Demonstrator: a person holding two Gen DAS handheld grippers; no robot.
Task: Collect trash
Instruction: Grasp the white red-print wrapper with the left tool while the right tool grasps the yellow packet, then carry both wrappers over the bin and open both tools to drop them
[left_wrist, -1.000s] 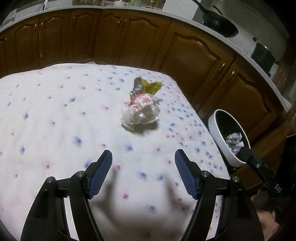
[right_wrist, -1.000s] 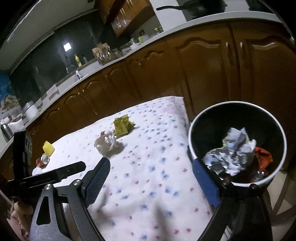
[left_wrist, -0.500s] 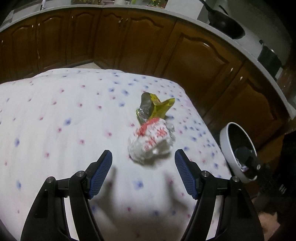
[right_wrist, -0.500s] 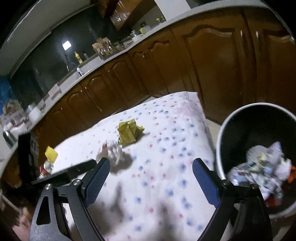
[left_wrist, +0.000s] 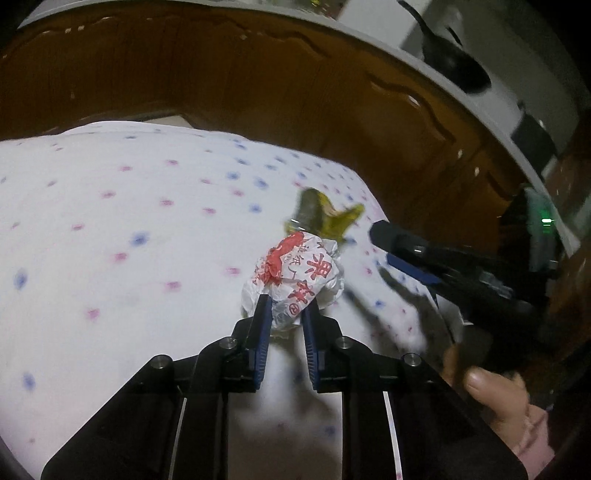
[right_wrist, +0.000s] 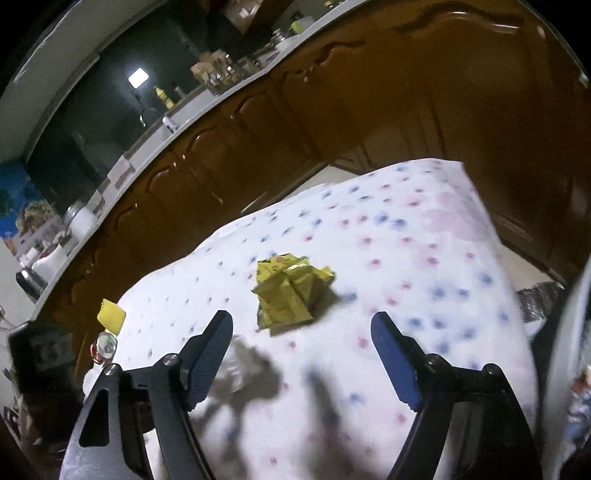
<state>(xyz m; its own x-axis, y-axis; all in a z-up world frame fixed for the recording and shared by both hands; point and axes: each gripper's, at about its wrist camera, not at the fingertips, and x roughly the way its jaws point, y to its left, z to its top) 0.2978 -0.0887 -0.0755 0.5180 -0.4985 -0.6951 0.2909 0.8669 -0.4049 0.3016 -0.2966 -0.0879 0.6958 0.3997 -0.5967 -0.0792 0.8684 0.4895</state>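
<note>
- Dark brown wooden cabinet doors with arched panels are seen behind a table covered by a white cloth dotted with small blue and pink flowers; a pale countertop runs above the doors.
- A crumpled white wrapper, printed with red characters and bunched into a rough ball, is gripped at its near end by the left gripper; the ribbed blue pads are clenched on it, nearly together, with the crinkled paper bulging out beyond them.
- Just behind the white wrapper, a crumpled yellow packet lies on the cloth; it is glossy, folded and angular, with a silvery inner face showing in the left wrist view.
- The right gripper is held above the cloth just short of the yellow packet, with its jaws wide apart and closing; nothing is between them and the packet is not touched.
- A white rim of the bin is seen blurred at the right edge, with crumpled foil beyond it.
- A hand with a pink sleeve is seen holding the right gripper.
</note>
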